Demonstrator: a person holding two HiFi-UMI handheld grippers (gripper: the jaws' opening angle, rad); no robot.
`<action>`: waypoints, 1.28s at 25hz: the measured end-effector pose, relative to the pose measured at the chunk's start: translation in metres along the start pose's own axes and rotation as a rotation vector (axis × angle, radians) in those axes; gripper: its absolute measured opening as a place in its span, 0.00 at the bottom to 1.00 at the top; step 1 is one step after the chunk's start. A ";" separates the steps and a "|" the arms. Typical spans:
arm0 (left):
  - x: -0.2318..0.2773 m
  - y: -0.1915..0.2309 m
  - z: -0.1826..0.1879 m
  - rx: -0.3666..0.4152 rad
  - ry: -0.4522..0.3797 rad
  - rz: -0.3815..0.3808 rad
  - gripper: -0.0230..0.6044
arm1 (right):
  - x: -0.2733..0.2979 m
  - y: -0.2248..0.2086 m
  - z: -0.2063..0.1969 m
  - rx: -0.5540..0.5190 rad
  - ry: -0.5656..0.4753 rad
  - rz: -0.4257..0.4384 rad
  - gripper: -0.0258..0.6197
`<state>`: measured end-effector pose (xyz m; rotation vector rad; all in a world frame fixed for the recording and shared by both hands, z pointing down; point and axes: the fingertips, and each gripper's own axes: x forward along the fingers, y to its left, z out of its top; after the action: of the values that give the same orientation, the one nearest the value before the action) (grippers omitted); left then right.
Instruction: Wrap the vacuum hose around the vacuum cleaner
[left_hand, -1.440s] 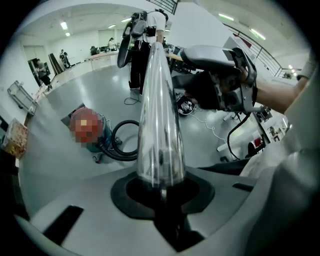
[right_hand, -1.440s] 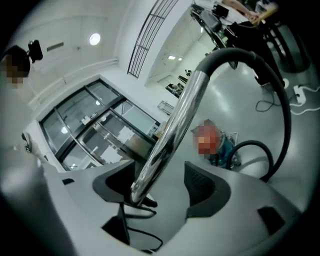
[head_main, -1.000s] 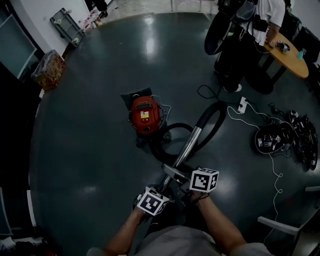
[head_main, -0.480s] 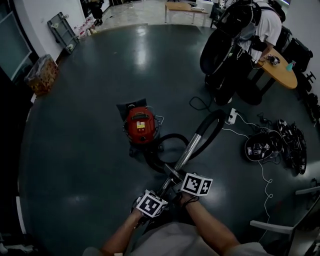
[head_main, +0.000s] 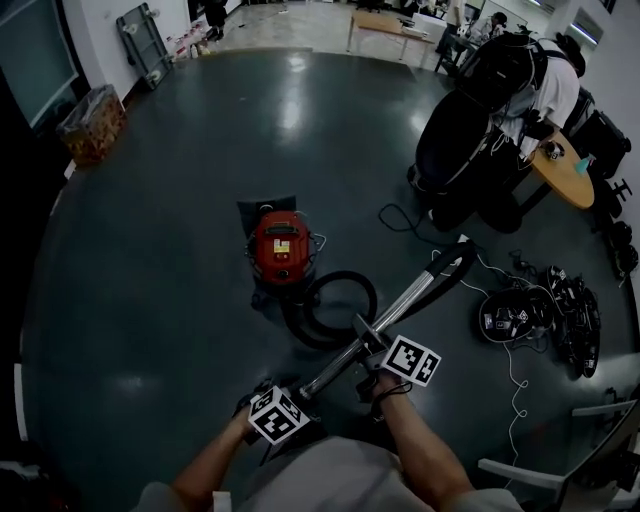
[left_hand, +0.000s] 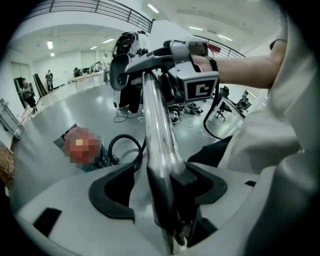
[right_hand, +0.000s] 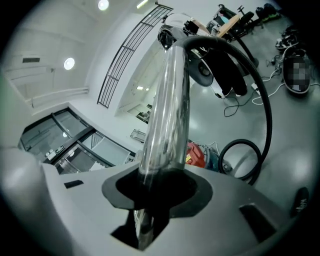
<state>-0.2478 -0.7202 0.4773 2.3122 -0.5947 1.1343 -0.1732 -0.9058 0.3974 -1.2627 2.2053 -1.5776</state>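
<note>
**On the dark floor, the hose lies looped beside the vacuum**

Ahead of us on the grey floor (head_main: 150, 300) stands the red vacuum cleaner (head_main: 281, 245), upright and well apart from both grippers. Just to its right, the black vacuum hose (right_hand: 269, 127) lies in one loose loop on the floor, touching the machine's base. From there it rises in a long arc to the bent end of the metal tube (right_hand: 170, 110). None of the hose is wound around the cleaner's body.

We hold the tube slantwise between us, its far end high and off to the right. Our right gripper (right_hand: 155, 187) is clamped on the tube, with the pads closed round the shiny shaft. Our left gripper (left_hand: 160, 187) sits lower on the same tube, and its jaws are opening. The left pad stands clear of the metal; the right one looks clear too, though the dark collar there makes this hard to judge.

Off to the right, a tangle of cables (head_main: 545, 305) lies on the floor, and a person (head_main: 520, 90) stands at a wooden table (head_main: 565, 170).
</note>
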 end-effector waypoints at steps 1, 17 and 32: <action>-0.006 0.001 -0.004 -0.020 -0.006 0.006 0.52 | -0.001 -0.002 0.005 0.000 0.000 0.007 0.24; -0.021 -0.038 0.075 -0.101 -0.123 0.121 0.49 | -0.049 -0.063 0.071 -0.168 0.133 0.088 0.25; 0.050 -0.089 0.221 0.091 -0.216 0.313 0.34 | -0.119 -0.150 0.057 -0.601 0.453 0.168 0.25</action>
<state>-0.0362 -0.7912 0.3790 2.5004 -1.0351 1.0695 0.0150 -0.8772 0.4582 -0.8345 3.1409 -1.2706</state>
